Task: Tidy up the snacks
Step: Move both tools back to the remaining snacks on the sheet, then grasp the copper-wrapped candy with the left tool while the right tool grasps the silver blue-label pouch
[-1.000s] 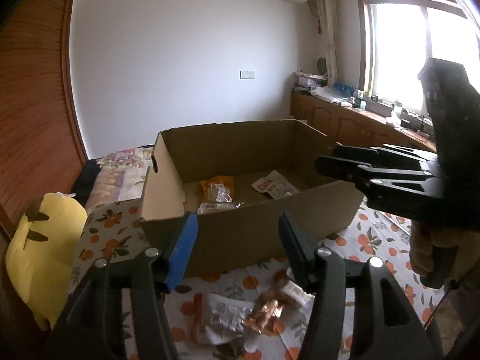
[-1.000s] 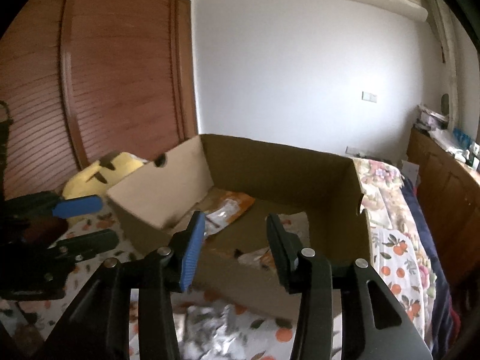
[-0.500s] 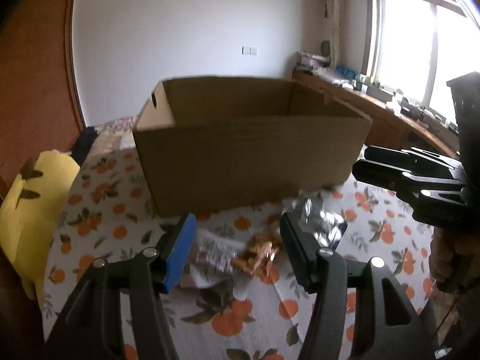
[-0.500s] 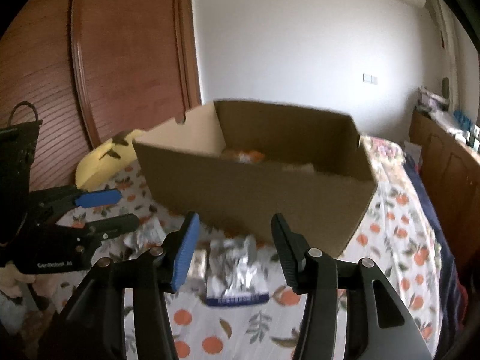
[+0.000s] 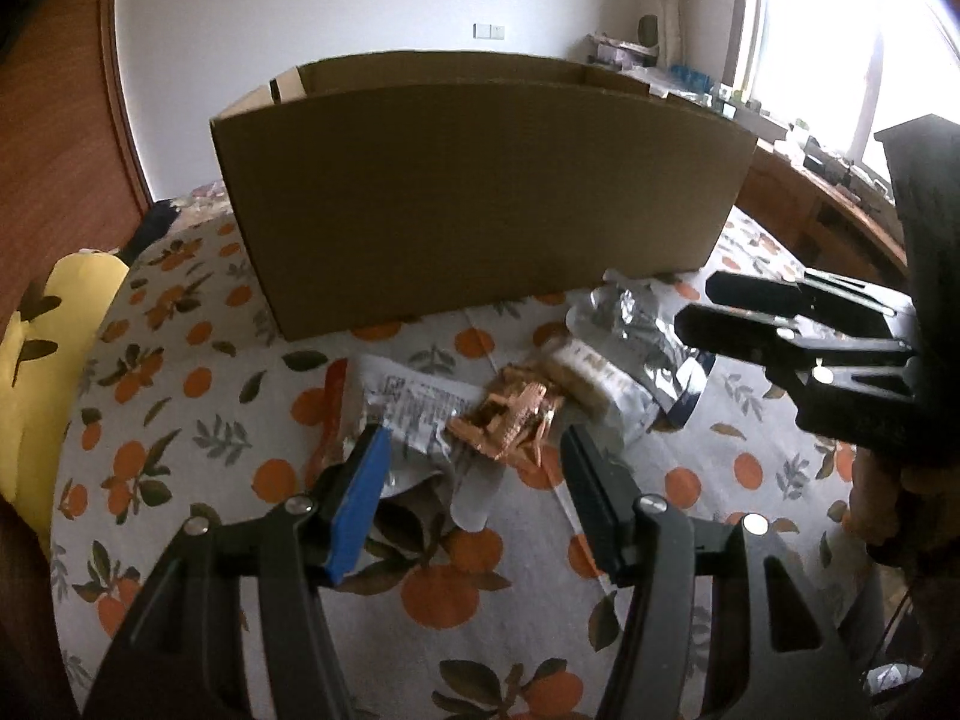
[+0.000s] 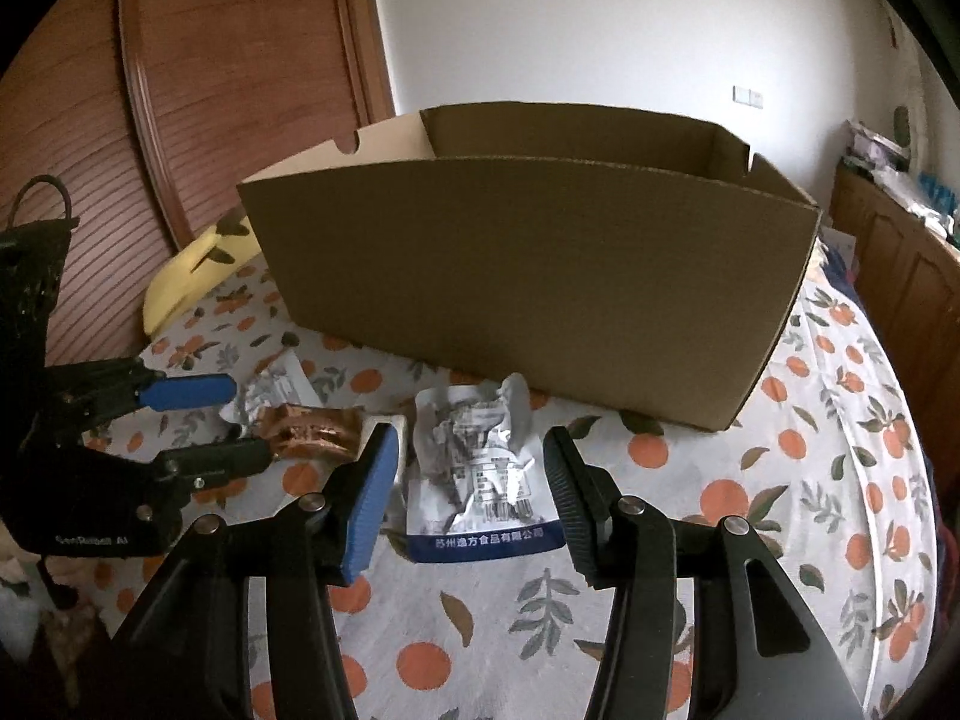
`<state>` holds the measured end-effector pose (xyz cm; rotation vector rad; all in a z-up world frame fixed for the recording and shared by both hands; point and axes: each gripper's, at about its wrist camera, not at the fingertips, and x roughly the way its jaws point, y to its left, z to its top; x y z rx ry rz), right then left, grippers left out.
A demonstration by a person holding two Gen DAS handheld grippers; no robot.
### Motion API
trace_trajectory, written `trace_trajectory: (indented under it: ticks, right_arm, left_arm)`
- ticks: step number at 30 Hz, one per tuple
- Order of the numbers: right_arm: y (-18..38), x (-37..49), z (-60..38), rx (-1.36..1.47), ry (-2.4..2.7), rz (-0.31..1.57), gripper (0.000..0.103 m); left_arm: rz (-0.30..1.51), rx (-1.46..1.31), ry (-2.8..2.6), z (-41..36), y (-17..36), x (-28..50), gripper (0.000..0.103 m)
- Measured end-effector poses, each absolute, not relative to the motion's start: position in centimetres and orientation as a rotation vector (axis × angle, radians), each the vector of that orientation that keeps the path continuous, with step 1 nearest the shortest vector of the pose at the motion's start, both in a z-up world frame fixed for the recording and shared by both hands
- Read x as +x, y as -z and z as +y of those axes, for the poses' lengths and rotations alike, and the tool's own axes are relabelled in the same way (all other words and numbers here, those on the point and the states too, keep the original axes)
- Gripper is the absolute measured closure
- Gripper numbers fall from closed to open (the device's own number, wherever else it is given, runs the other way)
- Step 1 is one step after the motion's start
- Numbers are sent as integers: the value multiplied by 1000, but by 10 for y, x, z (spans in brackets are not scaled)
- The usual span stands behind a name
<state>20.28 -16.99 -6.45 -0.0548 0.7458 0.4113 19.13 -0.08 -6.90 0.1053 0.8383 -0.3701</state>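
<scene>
Both claws are dropping from above the cardboard box (image 5: 480, 204) toward the loose snacks lying on the orange-print tablecloth (image 5: 180, 396) in front of it; the box interior, visible a second ago with a few packets inside, is now hidden behind its front wall. The left claw (image 5: 474, 456) is hanging open and empty over a crumpled white packet (image 5: 414, 414) and a copper-foil snack (image 5: 510, 420). The right claw (image 6: 471, 468), its jaws having just been opening with nothing between them, is framing a silver pouch with a blue strip (image 6: 480, 480). Several snacks are awaiting boxing, so I judge the task only partly done.
</scene>
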Motion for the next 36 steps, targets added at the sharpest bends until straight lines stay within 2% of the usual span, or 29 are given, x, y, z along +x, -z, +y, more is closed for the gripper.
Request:
trace_trajectory:
  ticks: [10, 21, 28, 36]
  right_arm:
    - [71, 209, -162, -75, -425, 759, 52]
    - [85, 221, -159, -77, -430, 854, 52]
    - [88, 224, -162, -59, -426, 874, 52]
    - [87, 223, -161, -69, -411, 860, 52]
  left_arm:
    - [870, 128, 382, -2, 76, 188, 41]
    - [810, 237, 383, -14, 61, 181, 41]
    - [876, 198, 513, -21, 55, 199, 41]
    - [899, 330, 513, -39, 58, 210, 45]
